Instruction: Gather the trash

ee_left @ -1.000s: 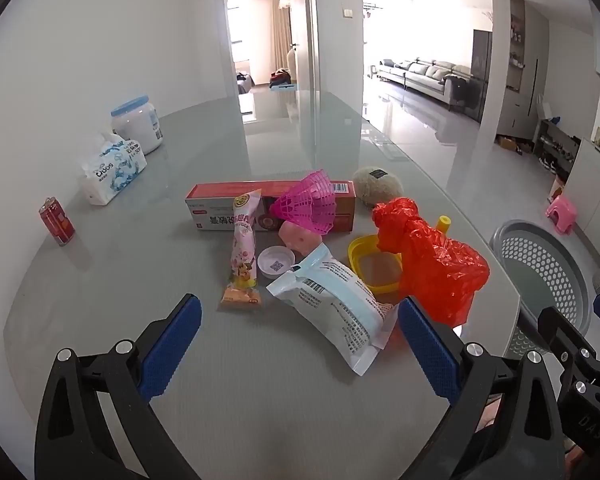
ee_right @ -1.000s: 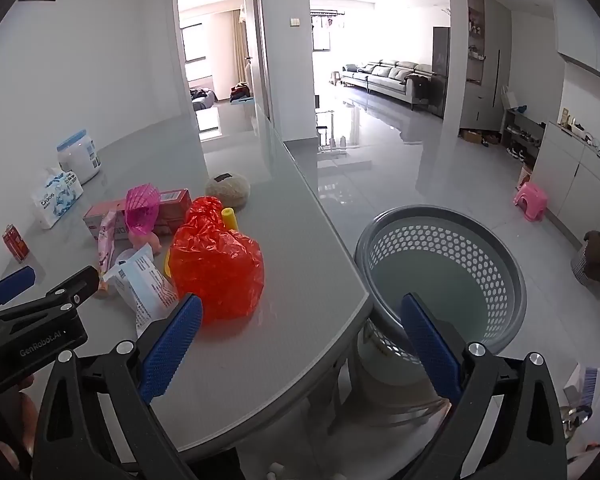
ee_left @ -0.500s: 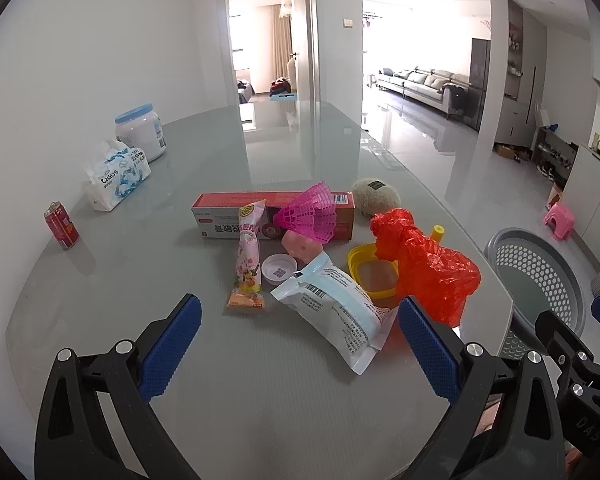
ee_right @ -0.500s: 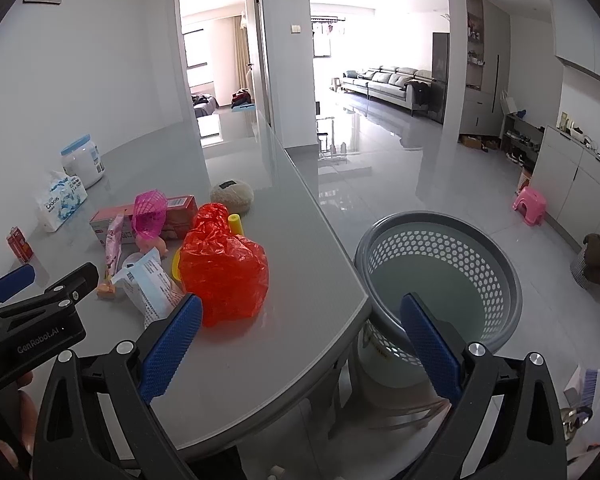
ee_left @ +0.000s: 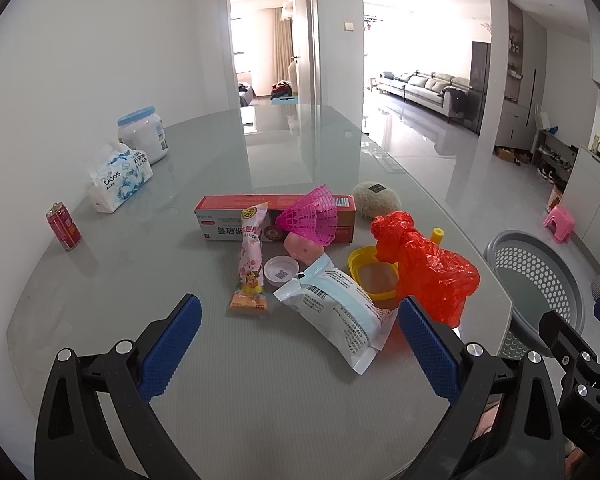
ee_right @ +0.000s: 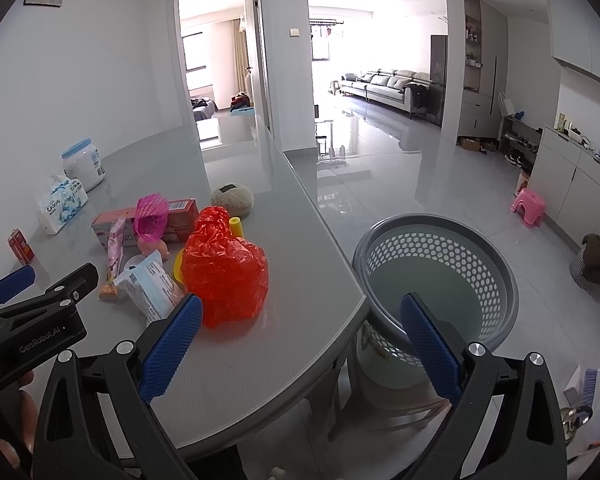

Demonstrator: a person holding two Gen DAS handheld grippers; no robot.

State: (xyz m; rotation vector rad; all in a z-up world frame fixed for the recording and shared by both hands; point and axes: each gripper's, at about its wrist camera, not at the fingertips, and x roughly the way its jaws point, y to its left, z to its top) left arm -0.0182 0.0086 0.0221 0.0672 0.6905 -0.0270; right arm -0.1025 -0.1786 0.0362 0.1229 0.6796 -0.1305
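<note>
Trash lies in a cluster on the grey table [ee_left: 260, 400]: a crumpled red plastic bag [ee_left: 426, 266], a white and blue packet [ee_left: 336, 310], a pink snack wrapper [ee_left: 250, 260], a red box [ee_left: 236, 218], a pink mesh cup [ee_left: 314, 220], a yellow container [ee_left: 374, 276] and a small white lid [ee_left: 281, 272]. A grey perforated basket [ee_right: 440, 276] stands on the floor right of the table. My left gripper [ee_left: 298, 346] is open and empty, just short of the packet. My right gripper [ee_right: 300, 344] is open and empty above the table edge, near the red bag [ee_right: 224, 268].
A red can [ee_left: 64, 226], a tissue pack [ee_left: 118, 178] and a white jar [ee_left: 142, 134] stand at the far left. A beige fuzzy ball [ee_left: 376, 200] lies behind the cluster. A pink stool [ee_right: 528, 206] is on the floor.
Both grippers have drawn back and risen slightly; the trash cluster looks a little farther away. Nothing on the table has moved.
</note>
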